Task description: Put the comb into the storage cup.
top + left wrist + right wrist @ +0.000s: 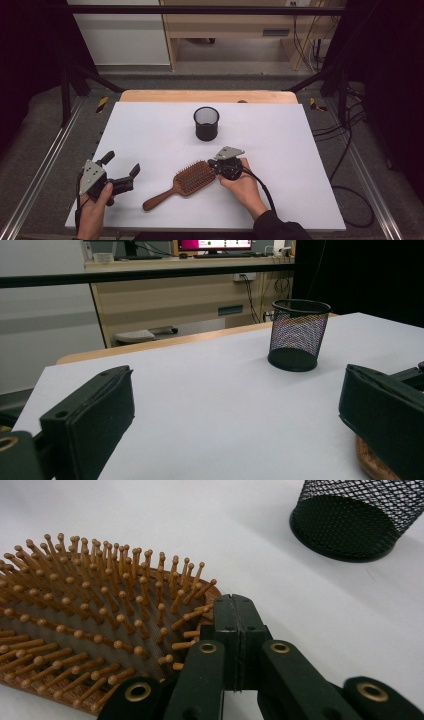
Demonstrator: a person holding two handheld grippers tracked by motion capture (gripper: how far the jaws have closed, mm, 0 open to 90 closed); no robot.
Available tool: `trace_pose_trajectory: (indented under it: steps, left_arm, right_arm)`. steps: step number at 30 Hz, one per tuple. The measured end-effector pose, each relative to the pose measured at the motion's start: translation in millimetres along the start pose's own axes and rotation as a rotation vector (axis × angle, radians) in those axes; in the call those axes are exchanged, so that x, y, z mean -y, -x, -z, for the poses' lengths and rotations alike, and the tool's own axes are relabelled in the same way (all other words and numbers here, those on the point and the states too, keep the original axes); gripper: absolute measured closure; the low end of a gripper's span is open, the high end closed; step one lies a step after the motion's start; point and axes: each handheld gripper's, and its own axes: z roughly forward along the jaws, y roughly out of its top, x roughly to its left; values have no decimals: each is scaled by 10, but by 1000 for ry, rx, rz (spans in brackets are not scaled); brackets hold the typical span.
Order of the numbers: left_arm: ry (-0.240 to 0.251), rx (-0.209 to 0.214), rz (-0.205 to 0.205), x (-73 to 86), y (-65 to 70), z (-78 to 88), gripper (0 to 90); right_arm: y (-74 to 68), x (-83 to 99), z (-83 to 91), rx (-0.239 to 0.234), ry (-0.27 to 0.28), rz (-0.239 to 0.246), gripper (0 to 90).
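In the high view, the wooden hairbrush (182, 182) is being left flat on the white table (150, 130), bristles up, with its handle slanting back toward the person, so that the broad head is presented to the right gripper (220, 166). That gripper is being held low at the head's far edge, its jaws clenched together with nothing pinched between them; judging by this posture, it is being used as a blunt tip for nudging or lining up the brush rather than for lifting it. The black mesh cup (206, 123) is standing upright beyond the right gripper, well apart, probably as the place the brush is meant for. The left gripper (120, 172) is being rested to the other side of the handle, jaws spread and idle. In the left gripper view, the two pads are being held wide apart over bare table, with the cup (298, 334) ahead and a sliver of the brush (367, 465) just beneath the right-hand pad. In the right gripper view, the closed jaw tips (235, 611) are being pressed right beside the rim of the brush head (90, 625), among the outermost bristles, though actual contact cannot be confirmed.
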Motion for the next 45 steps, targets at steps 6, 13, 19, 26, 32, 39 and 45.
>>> trace_pose_trajectory:
  steps: [6,13,19,26,32,39,45]
  left_arm:
    - [-9,10,-24,-15,26,34,15]
    - [-35,25,-33,-22,58,31,16]
    - [-86,67,-57,-18,151,24,17]
    - [-118,134,-52,-51,260,32,17]
    - [-167,181,-48,-98,305,17,22]
    - [-245,226,-75,-221,414,-34,25]
    - [-312,278,-117,-309,606,-100,25]
  right_arm:
    - [11,16,20,33,6,-3,884]
    - [60,35,195,60,45,-37,851]
    - [155,113,441,72,60,-78,737]
    - [259,211,784,96,122,-134,455]
    - [358,383,1083,161,165,-167,149]
    - [482,567,1345,197,211,-191,78]
    - [537,690,1486,222,231,-207,79]
